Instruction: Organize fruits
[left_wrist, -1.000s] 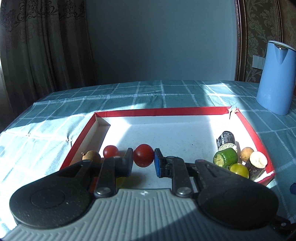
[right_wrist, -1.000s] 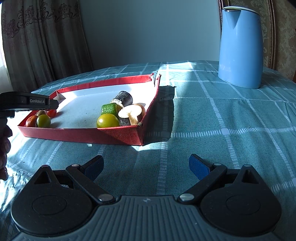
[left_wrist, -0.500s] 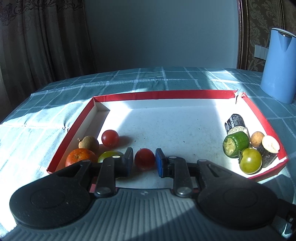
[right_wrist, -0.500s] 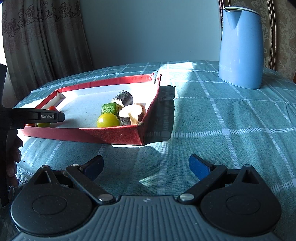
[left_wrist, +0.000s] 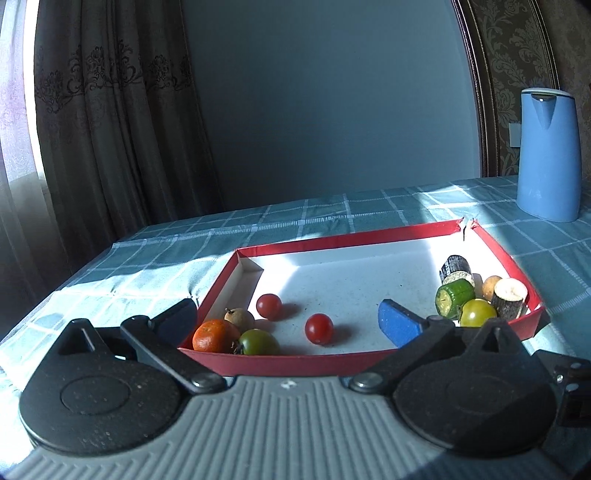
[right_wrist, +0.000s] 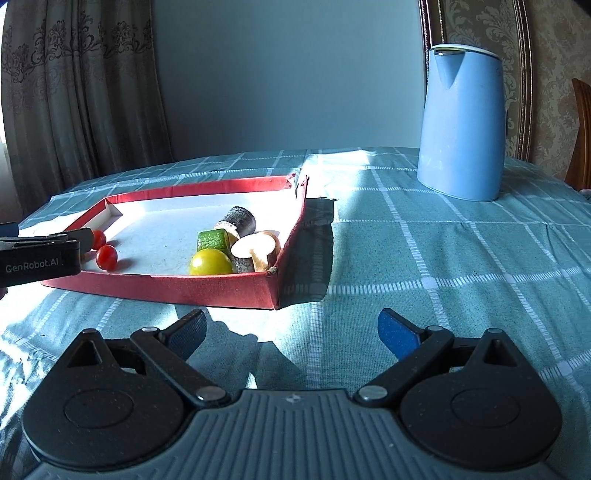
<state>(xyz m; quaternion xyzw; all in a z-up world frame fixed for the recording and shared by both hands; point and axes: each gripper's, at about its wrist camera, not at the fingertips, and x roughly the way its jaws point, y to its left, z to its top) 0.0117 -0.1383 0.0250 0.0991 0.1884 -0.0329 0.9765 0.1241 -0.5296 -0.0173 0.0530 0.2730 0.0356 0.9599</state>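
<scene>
A red tray (left_wrist: 369, 232) with a white floor sits on the table. At its left lie a small orange (left_wrist: 215, 335), a green tomato (left_wrist: 258, 341), a brown longan (left_wrist: 239, 318) and two red cherry tomatoes (left_wrist: 319, 328) (left_wrist: 269, 305). At its right lie a yellow tomato (left_wrist: 477, 312), a green cucumber piece (left_wrist: 454, 297), dark log-like pieces (left_wrist: 455, 266) and a mushroom (right_wrist: 258, 248). My left gripper (left_wrist: 288, 323) is open and empty, at the tray's near edge behind the tomato. My right gripper (right_wrist: 291, 332) is open and empty over the cloth, right of the tray (right_wrist: 221, 288).
A tall blue kettle (left_wrist: 548, 155) (right_wrist: 461, 122) stands on the teal checked tablecloth (right_wrist: 443, 258) right of and beyond the tray. Curtains hang at the left. The left gripper's body (right_wrist: 37, 254) shows at the left edge of the right wrist view.
My left gripper opened wide, let go of the red cherry tomato on the tray floor and drew back and up. The right gripper stayed still.
</scene>
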